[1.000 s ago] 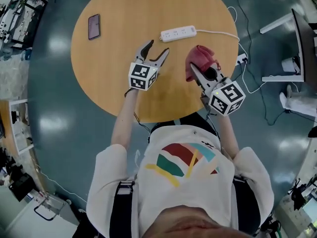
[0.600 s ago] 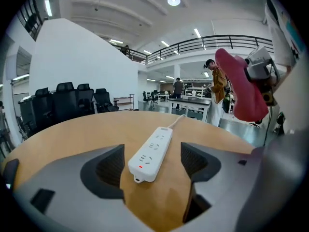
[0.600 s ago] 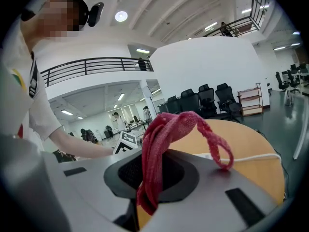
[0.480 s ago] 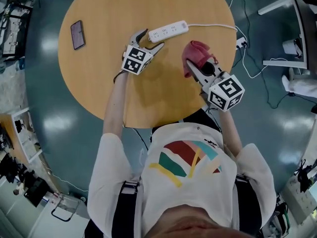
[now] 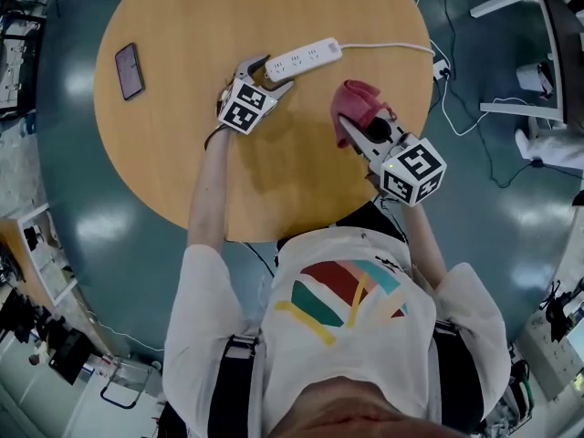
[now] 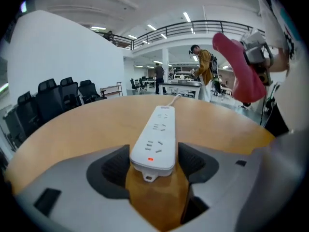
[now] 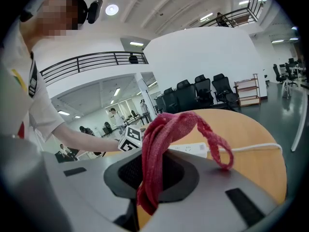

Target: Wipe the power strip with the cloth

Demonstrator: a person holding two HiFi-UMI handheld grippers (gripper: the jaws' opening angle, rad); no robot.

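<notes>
The white power strip (image 5: 304, 57) lies flat on the round wooden table (image 5: 182, 135), its near end, with a small red light showing, set between the jaws of the left gripper (image 5: 274, 69). The rest of the strip runs straight ahead of that gripper. The jaws stand wide on either side of the end and have just been easing slightly inward; the dark pads (image 6: 117, 164) sit just beside the strip's sides, with no clear press on it, so the left gripper is unclenched around the strip. The strip's white cable (image 5: 383, 47) leaves the far end and trails off the table edge, beyond the right gripper. The red cloth (image 5: 359, 103) is clamped in the right gripper (image 5: 360, 133), bunched between its jaws, with a loop rising above them and a short tail hanging below. That gripper is apart from the strip, which lies ahead of it and towards its left. A dark phone (image 5: 129, 71) lies on the table well off to the left gripper's left.
</notes>
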